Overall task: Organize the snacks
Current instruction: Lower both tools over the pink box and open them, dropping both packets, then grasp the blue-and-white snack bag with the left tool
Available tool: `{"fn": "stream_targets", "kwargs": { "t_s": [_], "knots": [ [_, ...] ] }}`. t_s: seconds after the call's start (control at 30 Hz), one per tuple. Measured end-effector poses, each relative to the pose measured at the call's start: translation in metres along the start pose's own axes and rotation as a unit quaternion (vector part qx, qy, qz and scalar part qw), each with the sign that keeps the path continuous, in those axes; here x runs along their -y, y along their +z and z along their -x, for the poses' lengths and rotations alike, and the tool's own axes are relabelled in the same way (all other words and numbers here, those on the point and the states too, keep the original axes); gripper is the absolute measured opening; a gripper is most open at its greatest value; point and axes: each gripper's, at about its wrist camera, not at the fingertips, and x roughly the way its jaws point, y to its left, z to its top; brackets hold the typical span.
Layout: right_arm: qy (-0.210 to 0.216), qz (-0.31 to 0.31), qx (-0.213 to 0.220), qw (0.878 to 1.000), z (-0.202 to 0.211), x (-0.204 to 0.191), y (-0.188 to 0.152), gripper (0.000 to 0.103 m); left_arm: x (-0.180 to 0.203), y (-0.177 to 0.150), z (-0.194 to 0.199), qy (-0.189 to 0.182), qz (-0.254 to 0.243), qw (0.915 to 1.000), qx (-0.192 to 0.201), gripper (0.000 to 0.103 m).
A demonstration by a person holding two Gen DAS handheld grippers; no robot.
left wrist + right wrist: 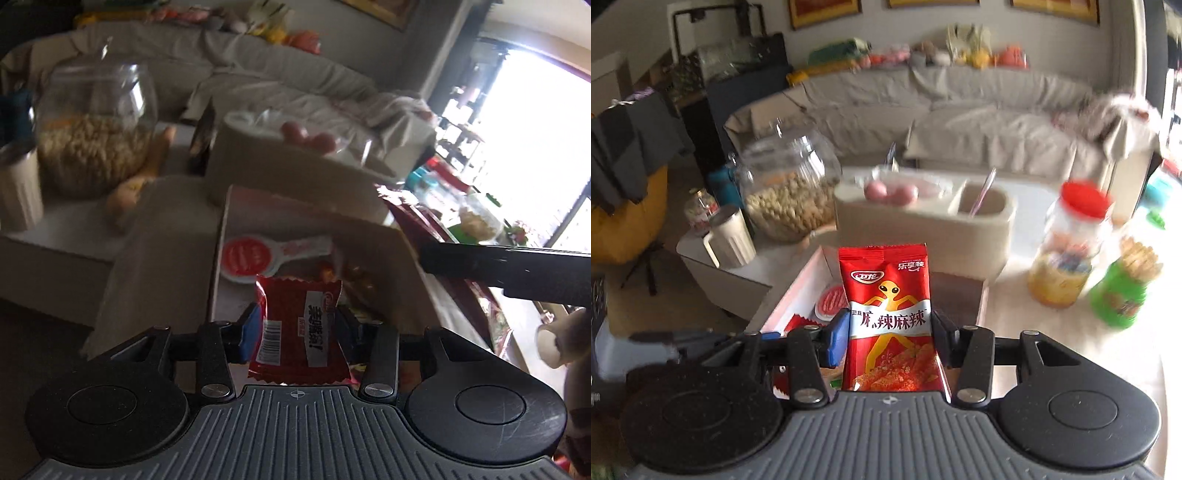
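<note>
My left gripper (295, 325) is shut on a small red snack packet (299, 328) with a barcode and white label, held above an open cardboard box (373, 236). In the box lie a red-and-white round-headed packet (255, 258) and some wrapped sweets (351, 273). My right gripper (890, 328) is shut on a red spicy-strip packet (886, 314) with a yellow figure, held upright over the same box (790, 291). The right gripper's black body (509, 273) shows at the right of the left wrist view.
A glass jar of nuts (790, 188), a white mug (729, 236), a beige two-part holder (923, 218) with pink balls, a red-lidded jar (1067, 251) and a green tub of sticks (1123, 288) stand on the table. A grey sofa (960, 110) is behind.
</note>
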Motion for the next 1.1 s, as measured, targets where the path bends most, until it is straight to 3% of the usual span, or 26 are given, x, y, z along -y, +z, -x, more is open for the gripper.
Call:
{"fn": "stream_targets", "kwargs": {
  "t_s": [0.1,0.23,0.4,0.53,0.6,0.67,0.73,0.8,0.87,1.03,1.1],
  "knots": [
    [0.043,-0.043,-0.036,0.997,-0.033,0.015,-0.001,0.063,-0.007,-0.001,-0.004,-0.002,0.006,1.0000,0.003,0.051],
    [0.035,-0.053,-0.041,0.997,-0.044,0.021,-0.008,0.065,-0.014,0.001,-0.002,-0.026,0.020,0.9992,0.020,0.053],
    [0.014,-0.020,-0.011,1.000,-0.012,0.023,-0.022,0.065,-0.025,0.006,0.011,-0.080,0.066,0.9931,0.056,0.053],
    [0.017,0.002,0.007,1.000,0.037,0.032,-0.060,0.074,-0.015,0.001,0.028,-0.084,0.038,0.9921,0.084,0.054],
    [0.016,0.006,0.001,1.000,0.056,0.037,-0.082,0.074,0.000,0.002,0.022,-0.060,-0.001,0.9942,0.089,0.055],
    [0.002,0.019,-0.004,1.000,0.070,0.038,-0.104,0.074,0.016,0.007,0.002,-0.043,-0.042,0.9978,0.029,0.056],
    [-0.032,0.046,0.009,0.998,0.089,0.034,-0.123,0.074,0.020,0.013,-0.016,-0.045,-0.021,0.9986,-0.019,0.056],
    [-0.068,0.071,0.031,0.995,0.108,0.031,-0.144,0.074,0.020,0.018,-0.008,-0.040,0.014,0.9989,0.019,0.056],
    [-0.063,0.069,0.040,0.995,0.124,0.037,-0.165,0.079,0.027,0.023,0.003,-0.022,0.008,0.9984,0.051,0.056],
    [-0.032,0.006,0.000,0.999,0.134,0.065,-0.208,0.079,0.048,0.031,-0.004,0.003,-0.055,0.9982,-0.024,0.060],
    [-0.031,-0.004,-0.007,0.999,0.135,0.070,-0.223,0.079,0.046,0.031,-0.002,0.027,-0.043,0.9986,-0.016,0.054]
  ]
}}
